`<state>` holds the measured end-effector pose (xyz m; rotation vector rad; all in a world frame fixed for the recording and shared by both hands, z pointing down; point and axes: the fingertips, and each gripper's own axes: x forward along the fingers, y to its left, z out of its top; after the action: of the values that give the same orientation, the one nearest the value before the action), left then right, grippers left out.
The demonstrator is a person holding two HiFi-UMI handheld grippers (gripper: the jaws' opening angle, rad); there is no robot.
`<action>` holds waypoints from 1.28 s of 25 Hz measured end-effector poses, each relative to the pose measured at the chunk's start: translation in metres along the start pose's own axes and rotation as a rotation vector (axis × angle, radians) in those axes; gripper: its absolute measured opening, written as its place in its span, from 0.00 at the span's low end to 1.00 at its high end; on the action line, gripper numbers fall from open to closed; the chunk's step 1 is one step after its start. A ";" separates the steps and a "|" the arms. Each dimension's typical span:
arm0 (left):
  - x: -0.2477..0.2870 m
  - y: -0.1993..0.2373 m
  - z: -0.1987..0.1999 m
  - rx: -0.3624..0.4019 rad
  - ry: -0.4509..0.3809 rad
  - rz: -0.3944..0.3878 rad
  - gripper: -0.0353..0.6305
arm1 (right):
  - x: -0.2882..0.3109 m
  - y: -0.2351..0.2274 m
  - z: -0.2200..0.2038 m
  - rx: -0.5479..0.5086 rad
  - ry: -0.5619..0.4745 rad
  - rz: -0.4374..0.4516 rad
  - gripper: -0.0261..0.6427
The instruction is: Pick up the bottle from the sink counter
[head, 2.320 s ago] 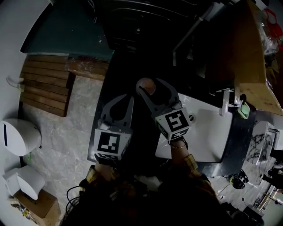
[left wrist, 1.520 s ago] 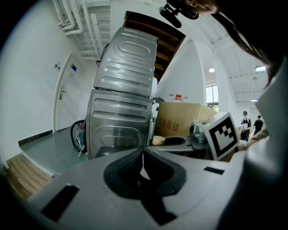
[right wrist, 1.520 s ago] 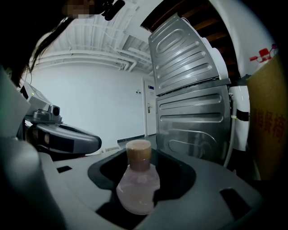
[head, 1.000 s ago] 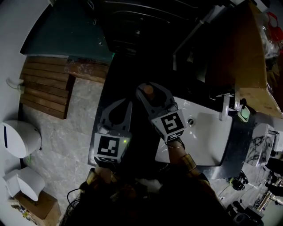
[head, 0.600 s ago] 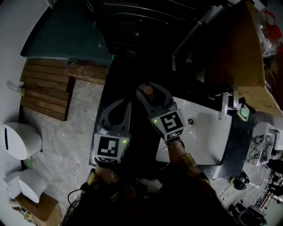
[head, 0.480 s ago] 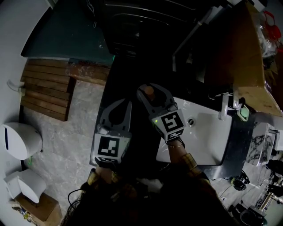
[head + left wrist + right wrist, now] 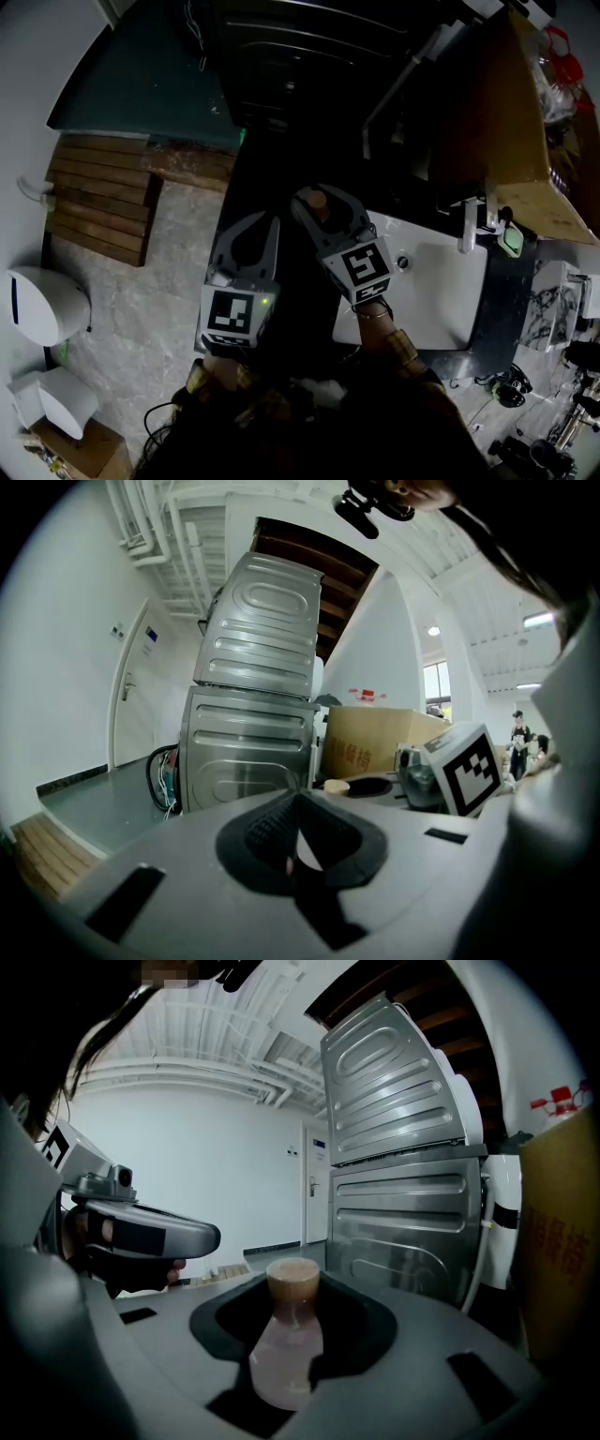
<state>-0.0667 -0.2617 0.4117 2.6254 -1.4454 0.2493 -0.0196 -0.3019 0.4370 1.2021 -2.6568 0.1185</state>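
The bottle [image 7: 317, 199] is small and pale with a brownish cap. It stands upright between the jaws of my right gripper [image 7: 322, 202], which is shut on its body, held in the air left of the sink. In the right gripper view the bottle [image 7: 286, 1335] fills the gap between the dark pads. My left gripper [image 7: 270, 219] hangs just to the left of it at about the same height. Its jaws meet at the tips [image 7: 298, 801] with nothing between them.
A white sink basin [image 7: 441, 300] with a faucet [image 7: 466, 225] lies to the right. A cardboard box [image 7: 506, 122] stands beyond it. Two stacked metal machines [image 7: 253, 724] rise ahead. Wooden slats [image 7: 98, 202] and a white bin [image 7: 42, 305] are on the floor at left.
The right gripper with the bottle has drifted a little toward me and lower in the view. Its grip is the same. The left gripper has hardly moved.
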 end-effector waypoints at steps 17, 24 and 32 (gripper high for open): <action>-0.036 -0.009 0.046 0.031 -0.102 -0.039 0.09 | -0.043 0.026 0.063 -0.035 -0.096 -0.048 0.25; -0.057 -0.019 0.066 0.055 -0.149 -0.060 0.09 | -0.073 0.040 0.087 -0.051 -0.135 -0.084 0.25; -0.081 -0.032 0.084 0.057 -0.195 -0.080 0.09 | -0.106 0.065 0.120 -0.094 -0.181 -0.098 0.25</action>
<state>-0.0756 -0.1946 0.3120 2.8138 -1.4032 0.0256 -0.0204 -0.2011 0.2969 1.3684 -2.7130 -0.1368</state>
